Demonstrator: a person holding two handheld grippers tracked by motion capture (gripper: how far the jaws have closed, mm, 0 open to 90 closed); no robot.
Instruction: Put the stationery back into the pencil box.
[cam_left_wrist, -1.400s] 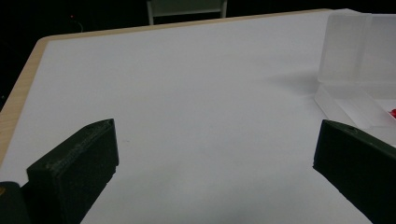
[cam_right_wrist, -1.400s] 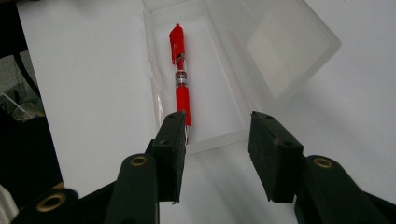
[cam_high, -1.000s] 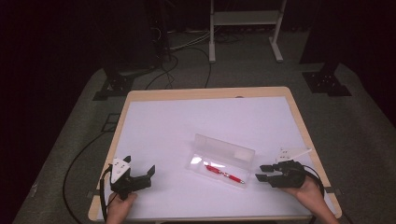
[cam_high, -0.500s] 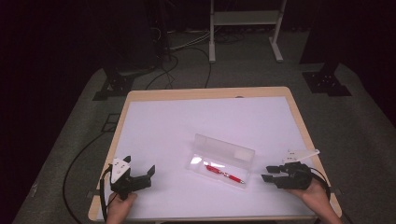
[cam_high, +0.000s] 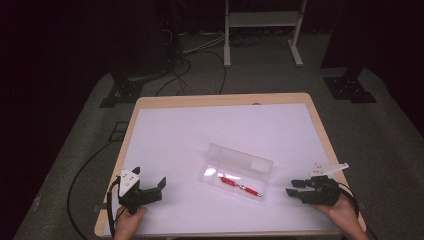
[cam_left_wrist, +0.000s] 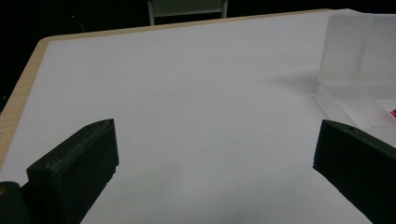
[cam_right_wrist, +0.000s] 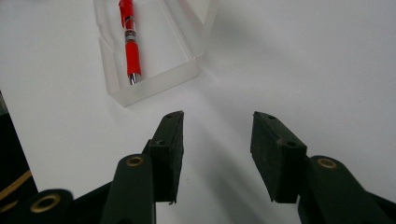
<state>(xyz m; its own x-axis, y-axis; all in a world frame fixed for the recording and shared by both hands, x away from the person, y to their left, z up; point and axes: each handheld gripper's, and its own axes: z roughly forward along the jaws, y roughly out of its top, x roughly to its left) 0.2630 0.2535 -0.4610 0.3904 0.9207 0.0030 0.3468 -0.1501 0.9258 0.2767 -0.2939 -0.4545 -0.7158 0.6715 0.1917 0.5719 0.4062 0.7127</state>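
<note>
Centrally on the white-topped rectangular table with a pale wooden edge (cam_high: 150, 102) lies an open clear plastic pen case (cam_high: 239, 172), its lid standing upright along the far side. Inside its tray rests a red ballpoint pen with a silver tip (cam_high: 240, 186), lying flat and slanted.

Right gripper (cam_high: 295, 189) sits near the table's right front edge, apart from the case, jaws moderately spread with nothing between them; in the right gripper view (cam_right_wrist: 217, 126) the case corner and pen (cam_right_wrist: 129, 42) lie just beyond the jaw tips, unobstructed.

Left gripper (cam_high: 150, 184) sits at the left front, well apart from the case, jaws wide and empty; bare tabletop lies between it and the case (cam_left_wrist: 359, 60).

Beyond the table: dark floor cables (cam_high: 190, 65) and a white metal stand (cam_high: 262, 25).
</note>
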